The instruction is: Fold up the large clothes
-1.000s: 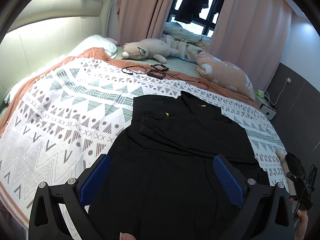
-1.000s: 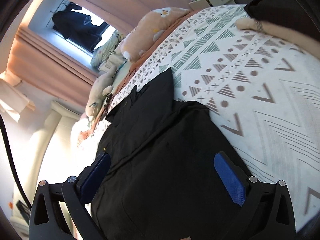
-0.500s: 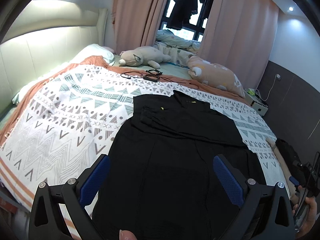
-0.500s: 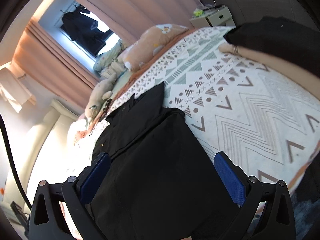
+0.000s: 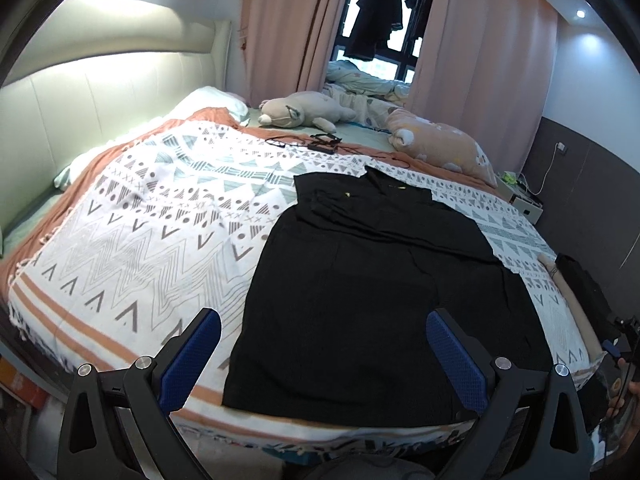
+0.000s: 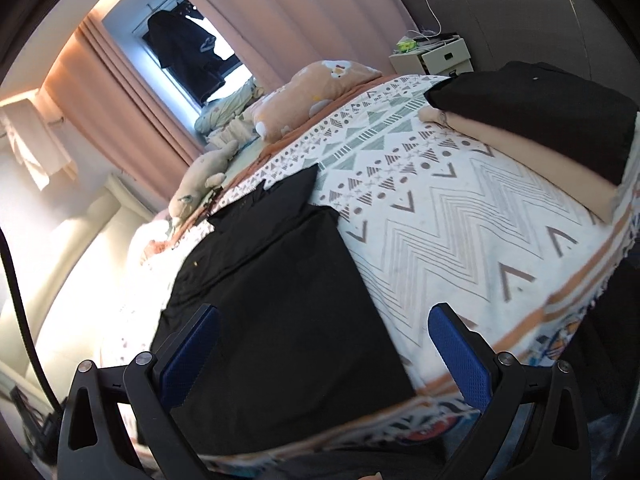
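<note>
At the foot of the bed, the left gripper (image 5: 322, 354) is hovering with its blue-padded fingers spread wide and gripping nothing, framing the near hem of a black garment (image 5: 372, 292). Beside it, the right gripper (image 6: 324, 354) is likewise hanging wide open and empty above the same hem. Just beyond the fingers, the black garment is lying flat on a patterned bedspread (image 5: 152, 220), its lower part smooth and its upper part lying folded inward toward the collar. Off to the right, folded clothes (image 6: 552, 136), black on tan, are sitting stacked near the bed's edge. Farther back, cables (image 5: 320, 144) are trailing across the cover, while a grey plush toy (image 5: 300, 112) and a peach pillow (image 5: 444, 148) are resting near pink curtains (image 5: 288, 28), where a dark garment (image 5: 376, 16) is hanging in the window.
</note>
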Available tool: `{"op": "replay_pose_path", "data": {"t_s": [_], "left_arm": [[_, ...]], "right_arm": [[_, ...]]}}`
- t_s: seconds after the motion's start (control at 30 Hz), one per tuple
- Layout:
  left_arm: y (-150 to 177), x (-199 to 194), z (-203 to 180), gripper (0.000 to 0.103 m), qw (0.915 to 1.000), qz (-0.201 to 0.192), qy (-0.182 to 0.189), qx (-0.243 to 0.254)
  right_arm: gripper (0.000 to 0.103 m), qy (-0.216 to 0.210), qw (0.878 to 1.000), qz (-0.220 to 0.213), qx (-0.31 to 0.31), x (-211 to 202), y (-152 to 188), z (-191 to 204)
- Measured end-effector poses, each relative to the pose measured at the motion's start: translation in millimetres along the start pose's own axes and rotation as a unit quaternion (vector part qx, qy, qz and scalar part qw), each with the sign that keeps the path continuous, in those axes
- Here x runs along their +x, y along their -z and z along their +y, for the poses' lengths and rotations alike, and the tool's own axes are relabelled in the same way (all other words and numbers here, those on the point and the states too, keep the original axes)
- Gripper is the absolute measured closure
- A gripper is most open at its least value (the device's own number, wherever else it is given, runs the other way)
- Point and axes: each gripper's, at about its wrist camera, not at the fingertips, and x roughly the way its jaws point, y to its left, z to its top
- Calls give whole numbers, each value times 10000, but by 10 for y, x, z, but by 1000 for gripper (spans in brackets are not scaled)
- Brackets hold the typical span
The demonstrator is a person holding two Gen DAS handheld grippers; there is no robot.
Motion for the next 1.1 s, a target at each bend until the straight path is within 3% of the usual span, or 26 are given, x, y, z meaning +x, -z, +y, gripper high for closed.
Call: {"op": "replay_pose_path", "data": {"t_s": [0.17,0.43,0.57,0.63,0.7,0.9,1.1], "left_arm": [[268,30,291,2,9996,136,-115,-233],[572,186,824,30,9934,538,-124,-1005],[666,294,958,39,9897,693,22,-1252],[707,386,986,42,9882,788,123,-1307],[744,481,991,43,9869,880,153,-1341],[854,760,1018,51,9820,1157,217,-1475],[932,940,1073,53,9775,1362,207,-1600]], "right_arm": [[0,255,9994,142,-193,-78,165,-168],[0,542,9971,437,-320,-110,467,-422],[2,393,9974,564,-236,-22,554,-511],[16,284,9973,655,-141,64,587,-538],[24,146,9966,812,31,187,625,-572],[30,-202,9928,1115,397,479,741,-654],[34,-437,9894,1237,622,658,805,-707]]}}
